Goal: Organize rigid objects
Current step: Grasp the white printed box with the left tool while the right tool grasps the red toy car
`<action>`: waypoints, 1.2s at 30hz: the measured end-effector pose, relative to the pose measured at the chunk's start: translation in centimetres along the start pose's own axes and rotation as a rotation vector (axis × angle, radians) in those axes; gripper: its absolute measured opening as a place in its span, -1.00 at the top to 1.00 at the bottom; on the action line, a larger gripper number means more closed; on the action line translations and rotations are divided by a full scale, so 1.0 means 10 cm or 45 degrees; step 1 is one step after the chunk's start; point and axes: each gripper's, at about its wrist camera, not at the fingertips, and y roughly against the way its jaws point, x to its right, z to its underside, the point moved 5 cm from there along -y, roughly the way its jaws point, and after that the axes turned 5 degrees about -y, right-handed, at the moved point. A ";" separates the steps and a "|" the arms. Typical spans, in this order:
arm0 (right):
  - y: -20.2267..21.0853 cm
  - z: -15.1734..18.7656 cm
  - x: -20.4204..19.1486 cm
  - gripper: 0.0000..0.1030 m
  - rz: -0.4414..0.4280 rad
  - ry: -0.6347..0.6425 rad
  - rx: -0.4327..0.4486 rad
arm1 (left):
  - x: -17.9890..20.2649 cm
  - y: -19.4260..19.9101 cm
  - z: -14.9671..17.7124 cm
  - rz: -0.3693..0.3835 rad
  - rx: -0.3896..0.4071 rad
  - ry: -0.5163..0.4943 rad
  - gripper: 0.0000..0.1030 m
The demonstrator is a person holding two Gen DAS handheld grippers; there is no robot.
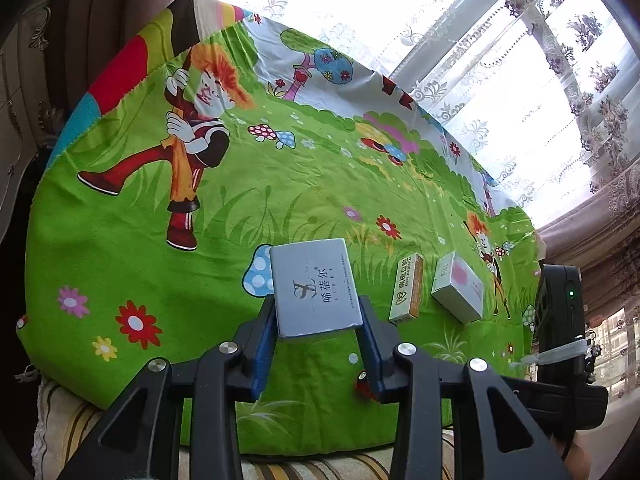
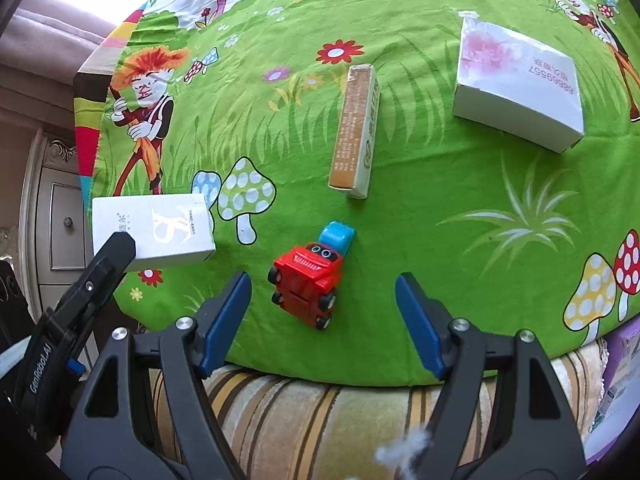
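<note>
My left gripper (image 1: 318,309) is shut on a pale grey box with printed characters (image 1: 314,286), its blue pads pressing on the box's two long sides. The right wrist view shows the same box (image 2: 160,226) at the cloth's left edge. My right gripper (image 2: 322,280) stands open above the cloth's near edge. A red toy car with a blue top (image 2: 308,280) lies on the cloth between its fingers, which are apart from it. A narrow orange-and-white box (image 2: 354,128) lies beyond the car, and a white box with a pink blotch (image 2: 516,80) lies at the far right.
A green cartoon tablecloth (image 1: 180,272) covers the surface, over a striped cushion (image 2: 320,412) at the near edge. Lace curtains and a window (image 1: 500,60) lie beyond the far side. A cream cabinet (image 2: 60,220) stands to the left, and a purple box (image 2: 624,360) at the lower right.
</note>
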 end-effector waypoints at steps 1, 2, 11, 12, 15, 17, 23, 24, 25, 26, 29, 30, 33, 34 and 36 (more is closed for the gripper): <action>-0.01 -0.01 -0.01 -0.44 0.003 -0.007 0.000 | -0.01 0.01 0.01 0.004 0.001 0.007 0.24; -0.02 -0.02 -0.02 -0.40 0.005 -0.012 0.000 | -0.02 0.01 0.01 0.007 0.002 0.010 0.24; -0.18 -0.09 -0.05 0.11 0.021 -0.006 -0.032 | -0.06 0.00 0.05 0.026 -0.001 0.025 0.24; -0.18 -0.10 -0.06 0.13 0.019 0.001 -0.027 | -0.07 0.00 0.05 0.027 -0.002 0.028 0.24; -0.15 -0.09 -0.12 0.25 0.020 0.068 0.002 | -0.08 0.01 0.05 0.028 0.002 0.031 0.24; -0.06 -0.08 -0.17 0.27 0.023 0.134 0.054 | -0.07 0.04 0.06 0.028 0.010 0.024 0.24; 0.00 0.09 -0.11 0.28 0.093 0.296 0.084 | -0.01 0.07 0.13 0.034 0.011 0.012 0.24; 0.02 0.16 -0.09 0.28 0.090 0.319 0.088 | 0.00 0.09 0.14 0.034 0.014 0.009 0.24; 0.05 0.22 -0.07 0.28 0.091 0.344 0.097 | 0.00 0.11 0.16 0.033 0.018 0.005 0.24; 0.07 0.28 -0.04 0.28 0.097 0.364 0.103 | 0.00 0.12 0.17 0.031 0.021 0.004 0.24; 0.11 0.48 0.03 0.28 0.082 0.419 0.088 | 0.00 0.16 0.21 0.035 0.024 0.007 0.24; 0.12 0.56 0.07 0.28 0.079 0.431 0.069 | 0.00 0.17 0.22 0.036 0.025 0.007 0.24; 0.21 0.78 0.16 0.30 0.065 0.468 0.053 | -0.01 0.20 0.27 0.040 0.026 0.013 0.24; 0.25 0.84 0.19 0.30 0.053 0.474 0.050 | -0.01 0.21 0.29 0.039 0.026 0.015 0.24; 0.34 0.93 0.24 0.31 0.045 0.500 0.066 | -0.01 0.22 0.31 0.041 0.027 0.018 0.24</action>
